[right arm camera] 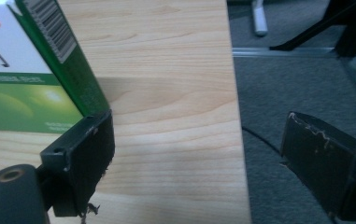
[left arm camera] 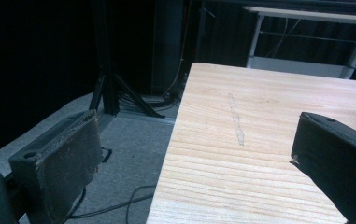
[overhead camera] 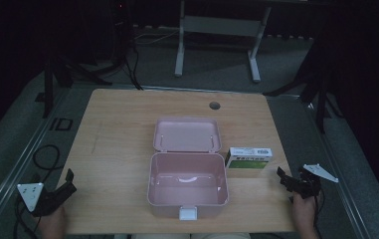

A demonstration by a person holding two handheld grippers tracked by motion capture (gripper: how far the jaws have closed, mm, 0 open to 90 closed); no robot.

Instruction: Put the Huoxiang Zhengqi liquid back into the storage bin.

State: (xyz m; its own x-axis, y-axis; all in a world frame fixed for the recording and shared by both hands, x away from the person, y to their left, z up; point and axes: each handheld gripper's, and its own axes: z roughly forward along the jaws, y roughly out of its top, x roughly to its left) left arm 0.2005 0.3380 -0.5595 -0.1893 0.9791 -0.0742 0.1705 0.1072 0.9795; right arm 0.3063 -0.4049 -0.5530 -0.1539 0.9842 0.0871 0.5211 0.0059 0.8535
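Here's the wooden table [overhead camera: 117,149], and dead centre on it sits a pink case [overhead camera: 187,185] with its lid [overhead camera: 187,134] flung back flat toward twelve o'clock, the inside bare and a white latch [overhead camera: 187,214] showing on the near wall at six. Just off the case's three o'clock side stands a green and white box [overhead camera: 249,160], close to the case's right wall, though I can't tell whether they touch.

Down at the table's seven o'clock corner, the left gripper [overhead camera: 67,183] is held in a hand [overhead camera: 52,225], jaws spread wide with nothing between them. Its own view shows the gripper [left arm camera: 194,154] straddling the table's left edge, one jaw out over grey floor [left arm camera: 124,154], the other over the wood, and a faint scuff mark [left arm camera: 236,123] running up the grain.

Over at four o'clock, the right gripper [overhead camera: 282,178] sits in the other hand [overhead camera: 304,216], jaws also wide apart and holding nothing. From the right gripper view, the gripper [right arm camera: 196,154] straddles the table's right edge, one jaw just beside the box's lower corner, barcode [right arm camera: 52,28] side facing us, the other jaw hanging over the floor.
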